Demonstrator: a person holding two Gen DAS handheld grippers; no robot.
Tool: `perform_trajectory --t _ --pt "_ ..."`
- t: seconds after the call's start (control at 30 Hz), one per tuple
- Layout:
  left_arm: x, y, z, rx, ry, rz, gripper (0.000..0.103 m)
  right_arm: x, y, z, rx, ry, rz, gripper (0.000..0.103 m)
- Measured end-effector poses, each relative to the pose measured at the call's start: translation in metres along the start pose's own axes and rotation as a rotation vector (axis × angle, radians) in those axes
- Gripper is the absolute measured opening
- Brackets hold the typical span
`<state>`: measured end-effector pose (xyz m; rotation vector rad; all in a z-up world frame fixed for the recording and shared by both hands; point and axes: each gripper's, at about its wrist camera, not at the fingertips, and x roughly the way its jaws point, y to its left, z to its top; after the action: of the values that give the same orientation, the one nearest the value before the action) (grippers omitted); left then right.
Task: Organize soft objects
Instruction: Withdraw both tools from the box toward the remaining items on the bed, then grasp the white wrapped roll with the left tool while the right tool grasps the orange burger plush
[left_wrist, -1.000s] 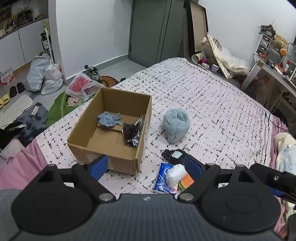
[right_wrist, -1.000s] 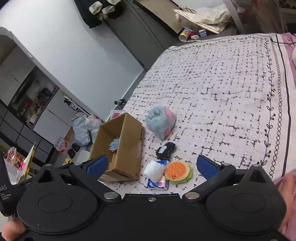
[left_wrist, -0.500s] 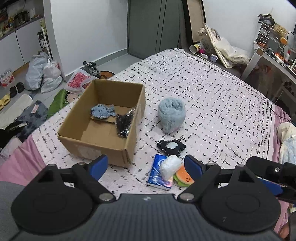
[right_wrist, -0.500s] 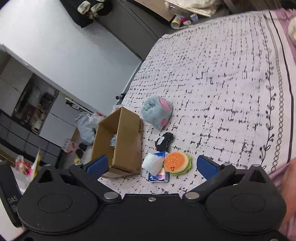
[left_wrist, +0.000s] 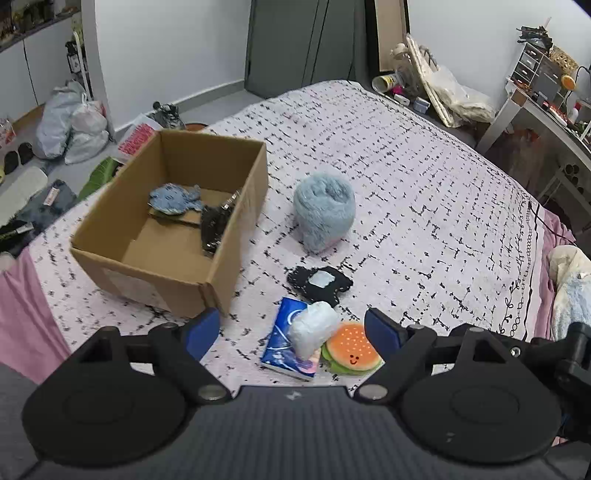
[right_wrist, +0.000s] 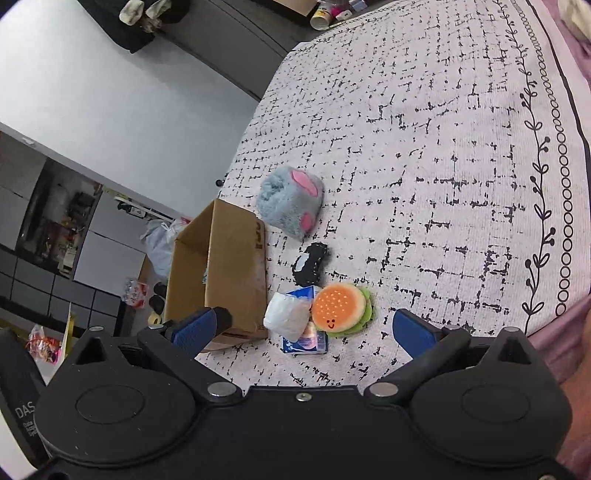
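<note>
- Surface: bed (left_wrist: 424, 192) with a white, black-flecked cover; pink sheet at the near edges. Grey door at the far wall, cluttered desk far right, bags (left_wrist: 70, 125) on the floor far left.
- Open cardboard box (left_wrist: 229, 236) sits on the left of the bed; a blue plush fish (left_wrist: 173, 199) and a crinkled dark bag (left_wrist: 214, 225) lie inside.
- Versus one second ago: left camera has drawn back and risen; burger toy, then partly hidden by the right fingertip, is now fully visible.
- Left gripper (left_wrist: 291, 328): jaws spread wide, holding nothing. Right gripper (right_wrist: 310, 328): likewise spread, empty.
- Burger plush (left_wrist: 351, 349), white pouch (left_wrist: 312, 328) and blue tissue pack (left_wrist: 286, 343) cluster touching, between the left jaws, just beyond the tips.
- Black plush (left_wrist: 319, 282) lies just beyond; fluffy blue plush (left_wrist: 325, 214) farther, right of the box.
</note>
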<state>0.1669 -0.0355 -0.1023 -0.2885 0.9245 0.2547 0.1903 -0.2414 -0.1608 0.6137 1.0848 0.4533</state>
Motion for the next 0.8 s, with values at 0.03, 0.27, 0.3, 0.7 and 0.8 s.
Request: perform_trajectory --t 0.03,0.27,0.3,0.7,0.8 --pt "0.002 0.0 -0.001 -0.003 0.0 -0.003 0.085 0.001 -0.002 0.001 0.007 -0.002 -0.005 0.103" --pt "0.026 -0.002 -0.002 -0.023 0.032 -0.038 0.072 0.015 -0.015 0.007 0.071 -0.002 -0.036 0.102" --pt "0.029 -0.002 -0.002 -0.025 0.037 -0.04 0.072 0.019 -0.016 0.008 0.074 0.004 -0.045 0.101" --pt "0.07 0.008 -0.001 -0.086 0.108 -0.085 0.049 0.048 -0.016 0.013 0.075 0.057 -0.07 0.087" --pt "0.074 0.007 0.0 -0.077 0.103 -0.104 0.048 0.056 -0.018 0.015 0.08 0.067 -0.087 0.083"
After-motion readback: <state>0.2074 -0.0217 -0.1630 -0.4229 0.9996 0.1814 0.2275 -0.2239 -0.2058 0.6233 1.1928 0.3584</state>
